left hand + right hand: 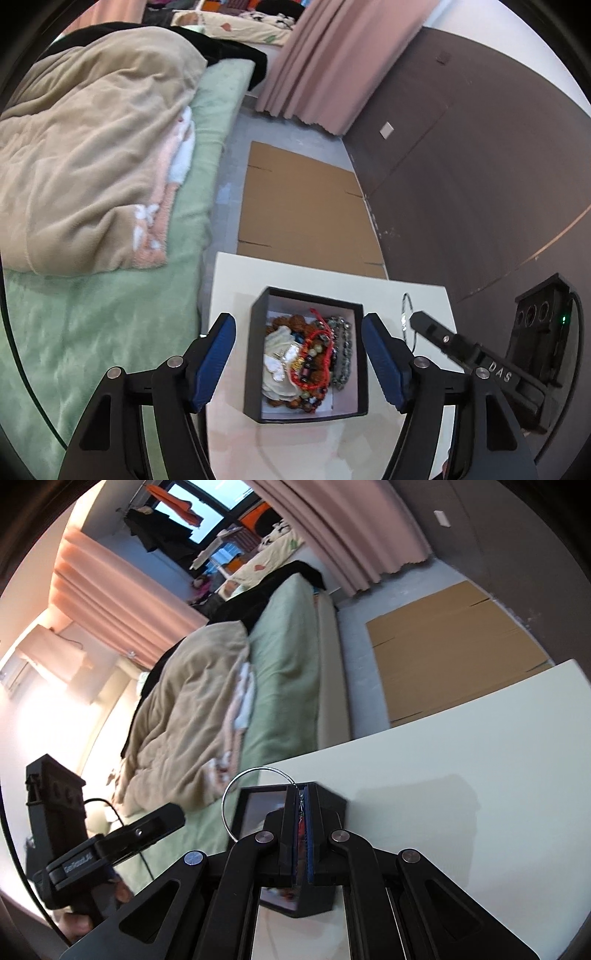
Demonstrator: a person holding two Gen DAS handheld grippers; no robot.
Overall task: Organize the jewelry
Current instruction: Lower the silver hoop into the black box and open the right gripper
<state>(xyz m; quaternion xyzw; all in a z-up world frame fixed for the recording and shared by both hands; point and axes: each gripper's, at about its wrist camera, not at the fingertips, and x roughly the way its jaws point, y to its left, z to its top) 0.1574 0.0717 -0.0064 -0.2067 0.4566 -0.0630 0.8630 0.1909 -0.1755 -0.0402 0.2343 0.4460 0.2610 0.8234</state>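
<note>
Over the white table, your left gripper stood spread around the black box of jewelry; your right gripper pinched the silver bangle beside it. You needed to lift clear of the rim before releasing.
</note>
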